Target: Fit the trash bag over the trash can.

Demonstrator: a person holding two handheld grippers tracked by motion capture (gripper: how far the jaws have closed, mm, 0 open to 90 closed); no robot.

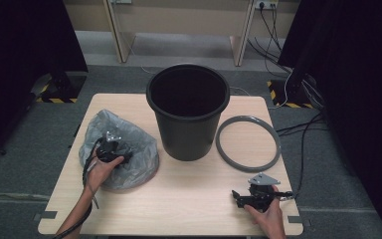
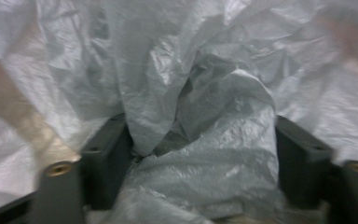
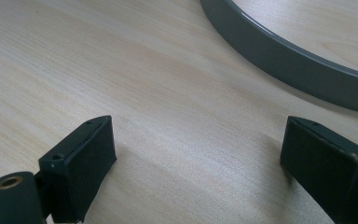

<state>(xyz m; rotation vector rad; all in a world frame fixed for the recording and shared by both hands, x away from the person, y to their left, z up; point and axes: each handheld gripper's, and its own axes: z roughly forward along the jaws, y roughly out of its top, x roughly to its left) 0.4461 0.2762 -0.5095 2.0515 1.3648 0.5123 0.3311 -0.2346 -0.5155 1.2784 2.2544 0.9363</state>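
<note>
A crumpled grey plastic bag (image 1: 134, 137) lies on the left of the wooden table (image 1: 189, 199). My left gripper (image 1: 119, 152) is pushed down into it. In the left gripper view its jaws (image 2: 204, 140) stand wide with a loose fold of the bag (image 2: 205, 93) bunched between them, not squeezed. A black bin (image 1: 188, 129) stands upright and empty at the table's middle back. A grey ring (image 1: 248, 118) lies flat to its right. My right gripper (image 1: 236, 196) rests near the front right edge, open, with bare wood between its jaws (image 3: 198, 140) and the ring (image 3: 289, 60) ahead.
Bare tabletop stretches between the two hands in front of the bin. Cables run over the grey carpet beyond the right edge. Dark curtains and stand bases flank the table, and a wooden desk stands behind it.
</note>
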